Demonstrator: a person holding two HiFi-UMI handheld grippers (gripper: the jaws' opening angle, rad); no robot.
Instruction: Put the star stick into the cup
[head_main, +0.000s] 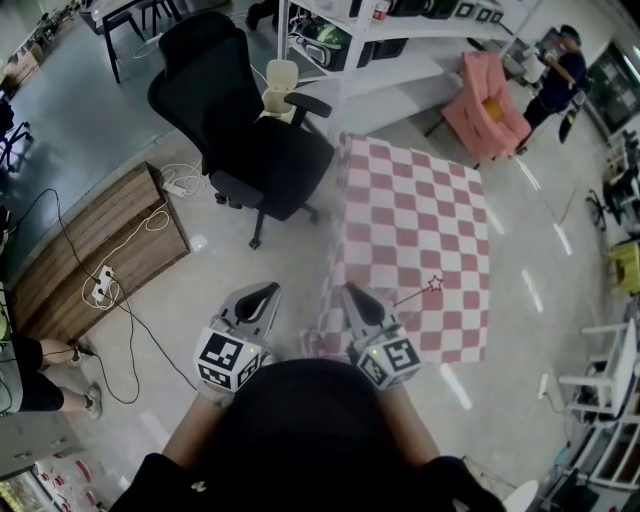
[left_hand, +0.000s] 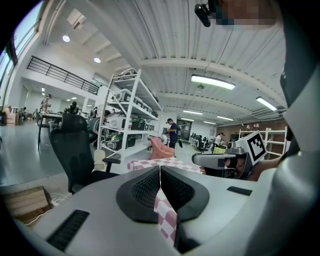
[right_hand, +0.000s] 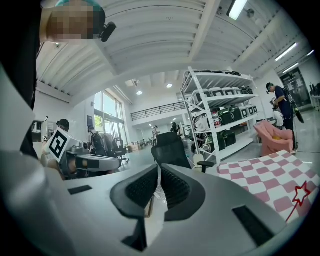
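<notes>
- Left tongs (head_main: 264, 291) were pressed together and empty, held just off the near left corner of the pink-checked worktop (head_main: 410, 200).
- Right tongs (head_main: 352, 293) were likewise closed on nothing, over that same corner.
- Star stick (head_main: 420, 291) lay flat on the worktop, near the right tongs but apart from them.

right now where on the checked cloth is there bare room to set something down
Nearly all of the checked cloth is bare: the whole far half toward the black chair and pink armchair. The only thing on it is the star stick, by the front edge. The right gripper hovers over the front left corner.
</notes>
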